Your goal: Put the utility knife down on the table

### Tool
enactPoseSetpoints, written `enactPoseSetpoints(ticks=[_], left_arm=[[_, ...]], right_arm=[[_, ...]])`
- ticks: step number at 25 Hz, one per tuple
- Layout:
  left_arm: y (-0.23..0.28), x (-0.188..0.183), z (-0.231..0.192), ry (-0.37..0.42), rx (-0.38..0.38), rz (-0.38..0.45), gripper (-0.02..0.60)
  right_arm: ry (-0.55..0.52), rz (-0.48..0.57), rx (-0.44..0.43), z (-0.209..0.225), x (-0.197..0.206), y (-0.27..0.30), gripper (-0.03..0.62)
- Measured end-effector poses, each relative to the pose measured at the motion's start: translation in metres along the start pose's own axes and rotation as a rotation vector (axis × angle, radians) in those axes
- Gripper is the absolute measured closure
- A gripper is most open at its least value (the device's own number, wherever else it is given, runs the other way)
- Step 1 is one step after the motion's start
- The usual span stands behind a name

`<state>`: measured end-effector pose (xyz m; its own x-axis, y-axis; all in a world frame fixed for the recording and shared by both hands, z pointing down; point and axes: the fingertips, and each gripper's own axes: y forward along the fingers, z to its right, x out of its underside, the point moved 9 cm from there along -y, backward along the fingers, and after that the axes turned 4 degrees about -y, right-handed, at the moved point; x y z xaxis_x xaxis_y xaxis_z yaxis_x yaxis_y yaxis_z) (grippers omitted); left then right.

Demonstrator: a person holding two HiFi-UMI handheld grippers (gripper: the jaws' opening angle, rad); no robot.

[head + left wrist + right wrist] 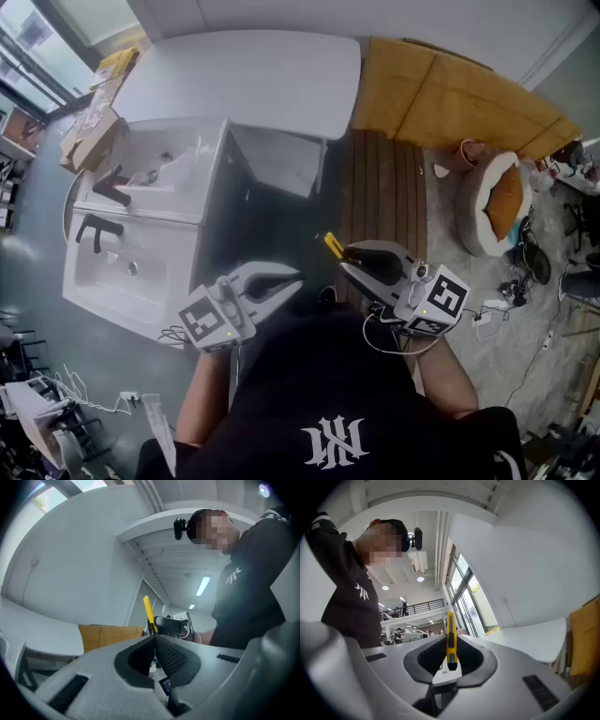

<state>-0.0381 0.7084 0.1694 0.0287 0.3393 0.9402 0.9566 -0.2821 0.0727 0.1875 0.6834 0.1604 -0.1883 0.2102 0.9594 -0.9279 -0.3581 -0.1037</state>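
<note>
The utility knife (450, 634) is clamped between the closed jaws of the right claw (352, 262), its yellow end standing out past their tips, while the left claw (291, 281) just beside it is shut on nothing. The white tabletop (244, 80) lies well ahead of the claw, so the knife should be carried over it and lowered until touching before the jaws are parted, lest it be dropped.

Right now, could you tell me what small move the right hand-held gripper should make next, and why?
Probably carry the right hand-held gripper forward over the white table. Its jaws are shut on the yellow utility knife, which is held close to the person, well short of the tabletop.
</note>
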Motion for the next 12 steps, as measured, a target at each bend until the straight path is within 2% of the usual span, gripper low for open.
enactPoseSetpoints(ticks=[6,12], left_arm=[[0.024,0.0,0.005,0.031,0.026,0.001,0.575],[0.041,0.0,0.007,0.035,0.016,-0.058,0.575]], right_arm=[[0.017,-0.017,-0.02,0.012,0.004,-0.017,0.539],[0.045,-0.016,-0.043,0.023,0.012,-0.026,0.539]])
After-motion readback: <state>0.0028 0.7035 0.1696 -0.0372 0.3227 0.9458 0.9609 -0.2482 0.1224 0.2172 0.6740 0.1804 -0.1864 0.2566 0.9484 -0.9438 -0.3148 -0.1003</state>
